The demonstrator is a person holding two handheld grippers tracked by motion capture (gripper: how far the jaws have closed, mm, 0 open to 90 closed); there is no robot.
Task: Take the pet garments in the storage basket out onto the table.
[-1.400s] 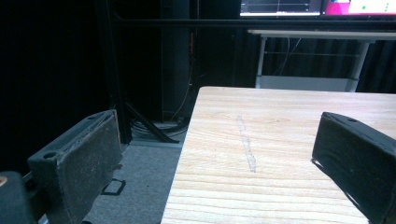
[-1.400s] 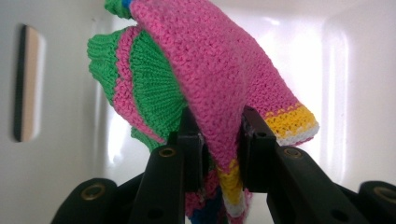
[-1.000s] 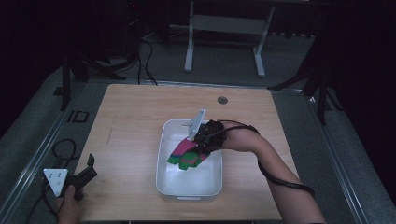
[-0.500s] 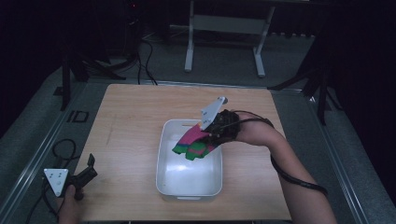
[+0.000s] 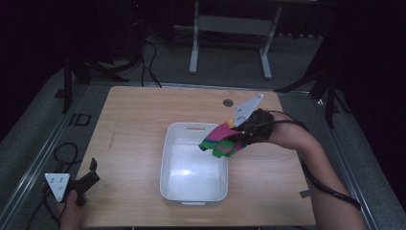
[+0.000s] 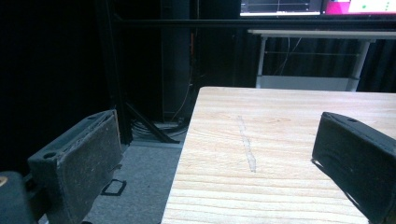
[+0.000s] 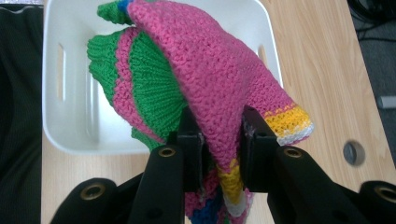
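Note:
A knitted cloth [image 5: 221,139] in pink, green, yellow and blue hangs over the right rim of a white plastic tub [image 5: 194,189]. My right gripper [image 5: 239,132] is shut on it; the right gripper view shows the pink knit [image 7: 219,88] pinched between the two black jaws of that gripper [image 7: 219,135], above the tub [image 7: 70,93]. My left gripper [image 5: 91,173] rests low at the table's front left corner, open, with nothing between its fingers [image 6: 79,163], and it [image 6: 215,163] looks along the wooden table [image 6: 280,126].
The wooden table [image 5: 134,124] has a small round grommet [image 5: 228,102] near its far edge. A metal stand [image 5: 230,28] and cables lie on the floor beyond. A cable trails from the right forearm [image 5: 325,182].
The right gripper has lifted the knitted cloth out of the tub and carried it up and to the right, over the tub's right rim. The left gripper has stayed put.

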